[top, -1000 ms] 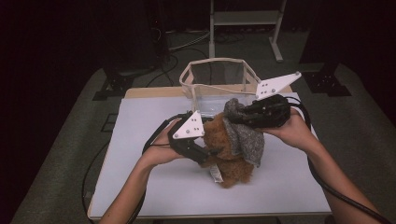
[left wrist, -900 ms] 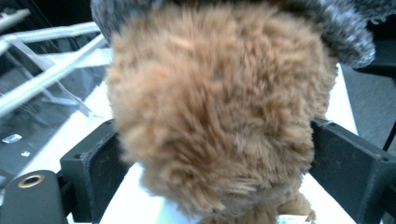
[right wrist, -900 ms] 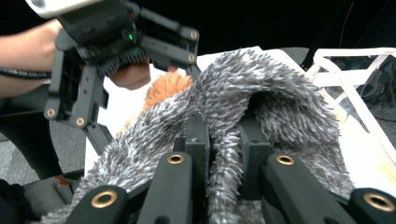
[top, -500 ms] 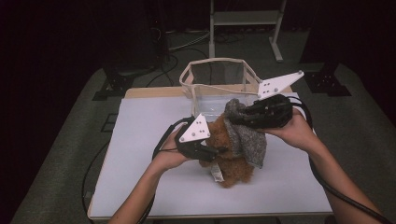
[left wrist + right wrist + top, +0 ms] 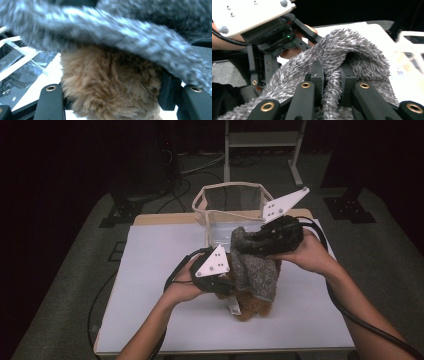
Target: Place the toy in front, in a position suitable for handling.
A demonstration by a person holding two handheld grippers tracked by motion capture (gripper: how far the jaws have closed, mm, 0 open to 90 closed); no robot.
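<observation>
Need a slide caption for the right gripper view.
Right gripper pinches a fold of grey fuzzy cloth; left gripper behind.

Each hand carries a black gripper topped by a pale grey three-cornered plate with small dark screw holes: the left gripper at frame centre, the right gripper just above and right of it. Thick black cables trail toward the lower frame edges. The jaws are matt black bars with brass-ringed rivets. The forearms are bare, sleeveless.
</observation>
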